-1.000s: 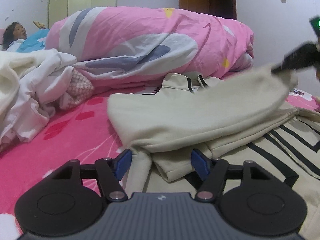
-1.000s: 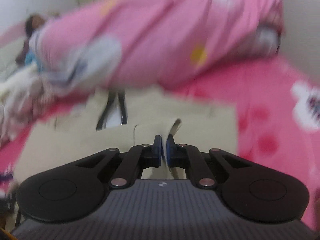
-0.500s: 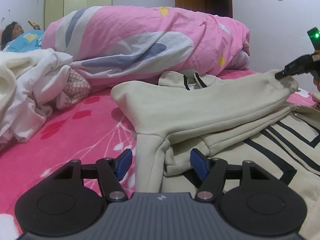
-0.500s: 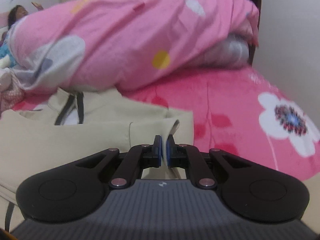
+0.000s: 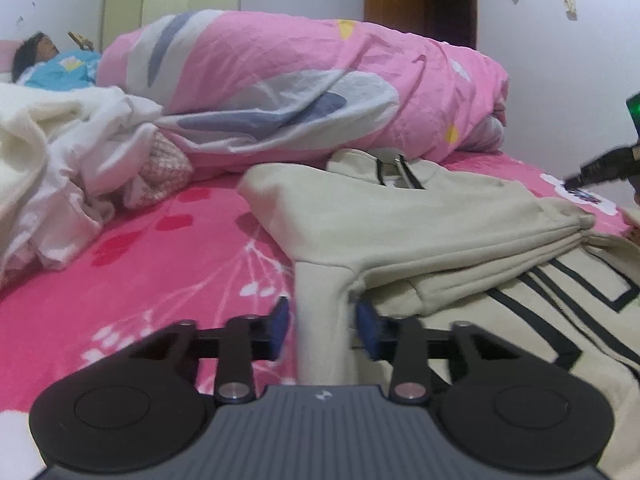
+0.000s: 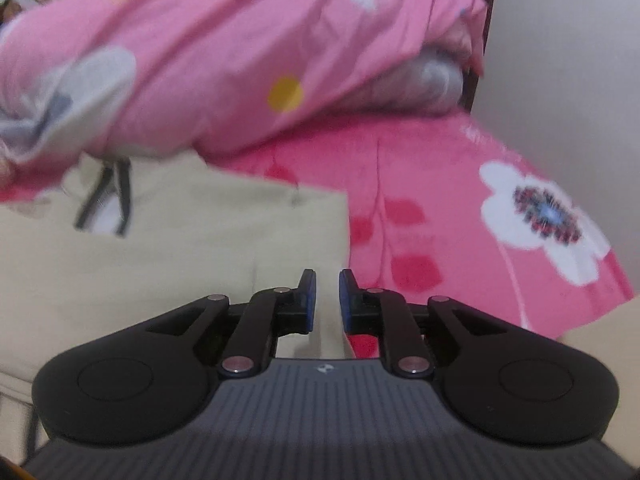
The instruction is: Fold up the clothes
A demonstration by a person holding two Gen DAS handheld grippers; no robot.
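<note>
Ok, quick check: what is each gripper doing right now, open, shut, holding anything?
Left gripper: open, fingers astride a fold of the beige jacket, not clamped.
Right gripper: open, holding nothing.

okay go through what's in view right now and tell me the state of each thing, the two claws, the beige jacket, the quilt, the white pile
left claw: open, fingers either side of a beige fold, not clamped.
right claw: open, nothing between its fingers.
beige jacket: lying on the bed, sleeve folded across the striped body.
pink quilt: bunched in a heap behind the jacket.
white clothes pile: crumpled, unfolded.
pink bedsheet: spread flat.
</note>
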